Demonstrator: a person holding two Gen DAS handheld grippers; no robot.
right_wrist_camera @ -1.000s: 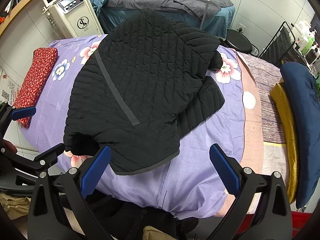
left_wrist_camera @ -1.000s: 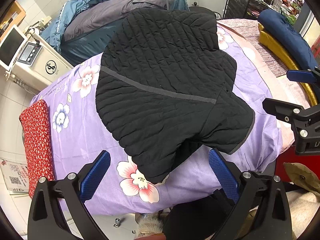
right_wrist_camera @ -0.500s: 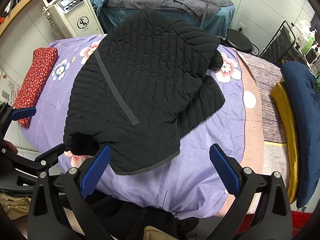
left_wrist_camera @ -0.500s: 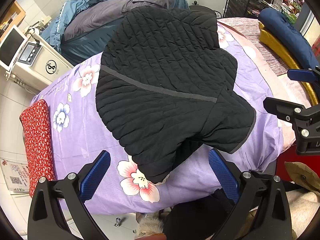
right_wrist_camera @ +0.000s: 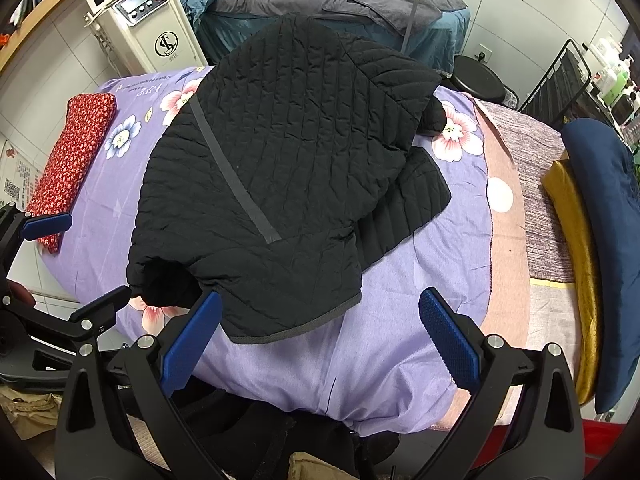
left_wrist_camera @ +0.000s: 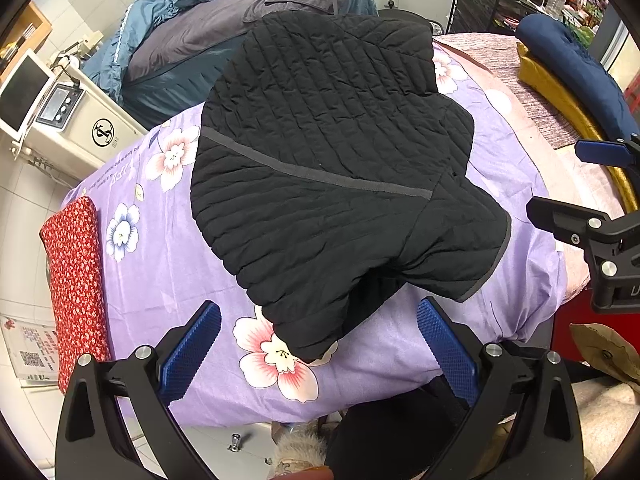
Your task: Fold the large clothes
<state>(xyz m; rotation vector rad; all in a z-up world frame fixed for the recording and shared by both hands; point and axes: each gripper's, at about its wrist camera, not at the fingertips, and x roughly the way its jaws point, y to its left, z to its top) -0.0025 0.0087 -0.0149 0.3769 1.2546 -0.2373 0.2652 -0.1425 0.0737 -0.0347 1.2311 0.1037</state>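
Observation:
A black quilted jacket (left_wrist_camera: 320, 168) lies folded on a purple flowered bed cover (left_wrist_camera: 160, 264), with a grey strip across it; it also shows in the right wrist view (right_wrist_camera: 280, 168). Its near corner hangs toward the bed's front edge. My left gripper (left_wrist_camera: 320, 344) is open and empty, just short of that near corner. My right gripper (right_wrist_camera: 320, 332) is open and empty at the jacket's near hem. Each gripper shows in the other's view, the right one (left_wrist_camera: 592, 184) at the right edge and the left one (right_wrist_camera: 60, 264) at the left edge.
A red patterned cushion (left_wrist_camera: 76, 280) lies at the bed's left end. A yellow and a navy cushion (right_wrist_camera: 600, 240) lie at the right end on a pink striped cloth. A white machine with a screen (left_wrist_camera: 60, 120), a second bed (right_wrist_camera: 320, 4) and a black rack (right_wrist_camera: 560, 84) stand behind.
Almost nothing has changed. Both grippers stay open near the bed's front edge, and the jacket lies as before.

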